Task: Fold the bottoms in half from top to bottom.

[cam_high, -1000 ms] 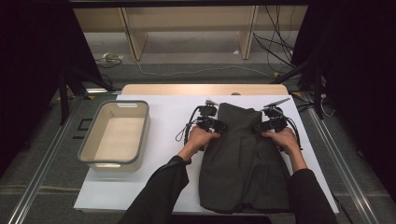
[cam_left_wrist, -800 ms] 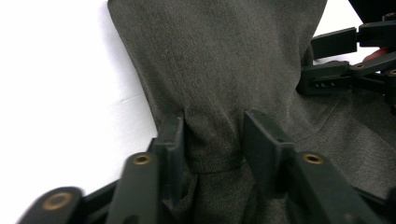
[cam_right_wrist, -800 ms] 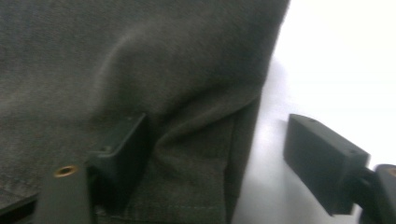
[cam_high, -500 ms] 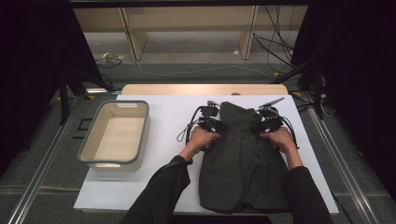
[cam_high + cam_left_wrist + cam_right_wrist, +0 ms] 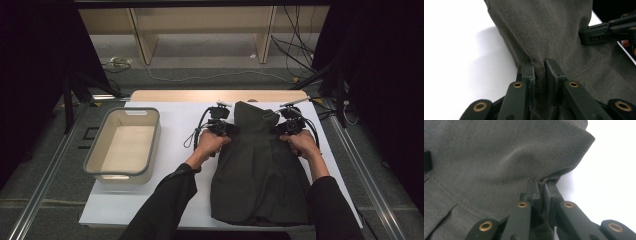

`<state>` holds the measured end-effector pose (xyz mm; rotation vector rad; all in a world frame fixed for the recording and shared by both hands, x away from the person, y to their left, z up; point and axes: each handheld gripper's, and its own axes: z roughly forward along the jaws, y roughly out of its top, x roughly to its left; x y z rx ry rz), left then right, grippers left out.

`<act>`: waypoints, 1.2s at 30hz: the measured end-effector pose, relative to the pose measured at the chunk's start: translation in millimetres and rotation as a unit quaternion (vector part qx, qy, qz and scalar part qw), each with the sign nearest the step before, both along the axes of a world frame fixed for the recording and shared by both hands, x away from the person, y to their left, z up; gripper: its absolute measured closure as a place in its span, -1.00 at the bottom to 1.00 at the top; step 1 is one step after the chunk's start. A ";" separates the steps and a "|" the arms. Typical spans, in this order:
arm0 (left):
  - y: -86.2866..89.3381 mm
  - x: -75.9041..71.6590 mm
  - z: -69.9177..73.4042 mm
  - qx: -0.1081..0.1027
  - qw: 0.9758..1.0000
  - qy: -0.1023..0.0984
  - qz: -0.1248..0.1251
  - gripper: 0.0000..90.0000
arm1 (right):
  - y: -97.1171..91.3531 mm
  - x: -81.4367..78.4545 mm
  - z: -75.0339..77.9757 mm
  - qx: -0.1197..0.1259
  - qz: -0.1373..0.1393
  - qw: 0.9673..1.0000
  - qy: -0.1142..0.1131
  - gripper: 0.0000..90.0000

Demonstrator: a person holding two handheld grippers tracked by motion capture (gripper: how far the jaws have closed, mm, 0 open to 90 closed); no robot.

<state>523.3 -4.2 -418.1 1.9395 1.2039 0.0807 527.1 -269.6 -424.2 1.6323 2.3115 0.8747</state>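
Dark olive garment spread on the white surface, toward its right half, lower hem near the near edge, narrow upper end bunched and lifted toward the far edge. Left gripper at the garment's upper left edge, right gripper at its upper right edge, one hand behind each. Fabric between the two raised into a peak.

In the left gripper view, left gripper with fingers just closed, clenched on a pinched fold of the garment; cloth rising taut from the pinch, white surface to the left with a soft shadow beside the fabric. Right gripper visible farther off at the right edge of that view.

In the right gripper view, right gripper with fingers just closed, gripping the garment at its edge; rounded fold of cloth bulging above the pinch, bare white surface to the right.

Beige plastic bin on the left part of the surface, well apart from the garment. Wooden board along the far edge. Cables on the floor beyond.
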 end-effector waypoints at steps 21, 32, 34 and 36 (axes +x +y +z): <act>35.8 5.3 24.7 -0.019 0.999 -0.041 0.028 0.71 | 50.5 7.5 48.1 -0.045 0.016 0.994 -0.100 0.89; 44.7 -18.4 16.3 -0.044 0.996 -0.082 0.006 0.72 | 51.8 -23.4 42.1 -0.056 0.034 0.983 -0.170 0.89; 47.3 -23.1 13.7 -0.049 0.995 -0.086 0.001 0.71 | 51.4 -28.2 39.3 -0.055 0.038 0.981 -0.180 0.89; 49.1 -28.9 11.7 -0.047 0.994 -0.098 -0.003 0.71 | 51.4 -34.5 37.9 -0.051 0.038 0.979 -0.192 0.89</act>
